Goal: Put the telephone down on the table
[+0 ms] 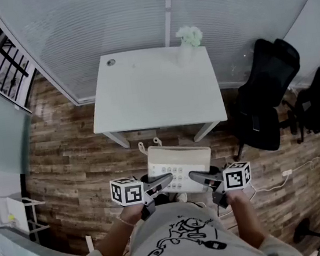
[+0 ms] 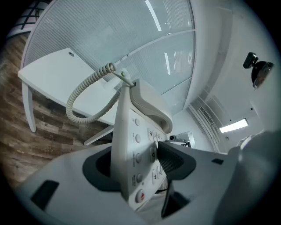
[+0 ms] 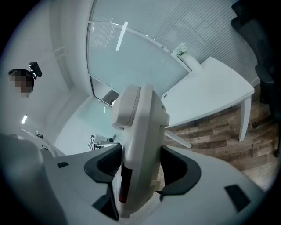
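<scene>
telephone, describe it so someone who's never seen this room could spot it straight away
Start at the white table on the wooden floor. Just nearer the person than it, the telephone is held in the air, pinched between the left gripper and the right gripper. It is the only cream box with rows of buttons and a coiled cord.

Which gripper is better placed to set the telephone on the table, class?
Neither alone, likely: the left gripper and right gripper each clamp one side of the telephone, equally short of the table, so both should carry it together.
</scene>
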The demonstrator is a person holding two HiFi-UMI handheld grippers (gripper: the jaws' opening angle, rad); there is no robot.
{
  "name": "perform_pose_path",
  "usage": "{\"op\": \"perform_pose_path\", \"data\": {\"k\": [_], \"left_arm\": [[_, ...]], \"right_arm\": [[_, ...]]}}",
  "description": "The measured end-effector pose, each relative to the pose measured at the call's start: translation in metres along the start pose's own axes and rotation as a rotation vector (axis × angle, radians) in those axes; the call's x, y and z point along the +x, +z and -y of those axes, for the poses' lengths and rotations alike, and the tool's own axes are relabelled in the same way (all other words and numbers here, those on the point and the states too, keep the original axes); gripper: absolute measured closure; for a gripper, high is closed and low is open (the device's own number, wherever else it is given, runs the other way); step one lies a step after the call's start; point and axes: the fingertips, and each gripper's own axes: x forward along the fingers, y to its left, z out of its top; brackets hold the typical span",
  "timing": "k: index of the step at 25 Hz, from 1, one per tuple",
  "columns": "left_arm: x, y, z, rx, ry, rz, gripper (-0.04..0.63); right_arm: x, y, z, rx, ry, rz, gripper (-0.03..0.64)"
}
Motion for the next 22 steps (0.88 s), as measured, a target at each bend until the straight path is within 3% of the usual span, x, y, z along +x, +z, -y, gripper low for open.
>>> {"op": "perform_pose_path", "data": {"k": [22], "left_arm": [[-0.015,0.030,-0.019,0.006,-0.032,0.007,0.341]], "right_arm": [[0.031,0.020,-0.003,-0.023,-0.026,0.022,0.324]]}}
